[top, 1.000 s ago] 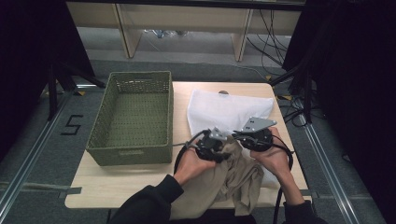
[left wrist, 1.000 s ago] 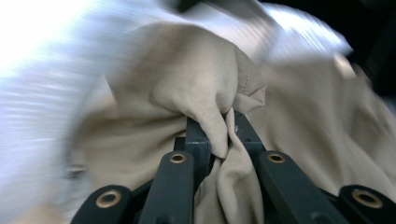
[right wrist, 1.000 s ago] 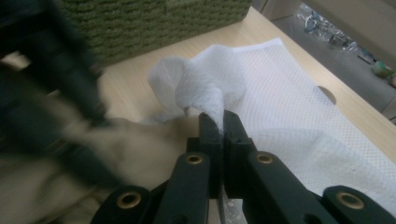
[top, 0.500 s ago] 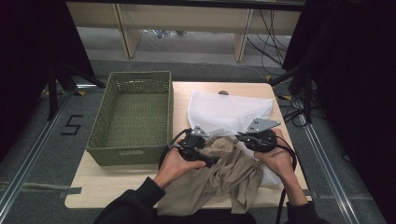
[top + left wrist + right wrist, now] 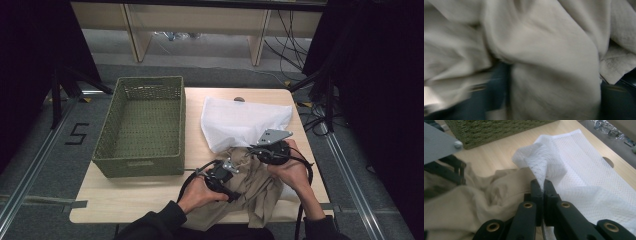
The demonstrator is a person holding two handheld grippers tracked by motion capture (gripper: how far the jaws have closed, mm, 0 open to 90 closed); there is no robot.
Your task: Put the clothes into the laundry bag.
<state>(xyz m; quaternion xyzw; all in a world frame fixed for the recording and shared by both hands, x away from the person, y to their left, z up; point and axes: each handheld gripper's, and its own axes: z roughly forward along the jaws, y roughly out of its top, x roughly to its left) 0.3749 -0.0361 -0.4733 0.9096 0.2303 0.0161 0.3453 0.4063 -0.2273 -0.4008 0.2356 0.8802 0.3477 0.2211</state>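
Right gripper clamped on a pinched-up edge of the white mesh bag, beige garment bunched just left of its jaws; left gripper, jaws just been closing, buried in that garment, grip cannot be told.

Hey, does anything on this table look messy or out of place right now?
The beige garment lies crumpled, partly hanging off the near edge of the table. The right gripper pinches the edge of the white mesh bag into a peak. The green basket sits square and empty.
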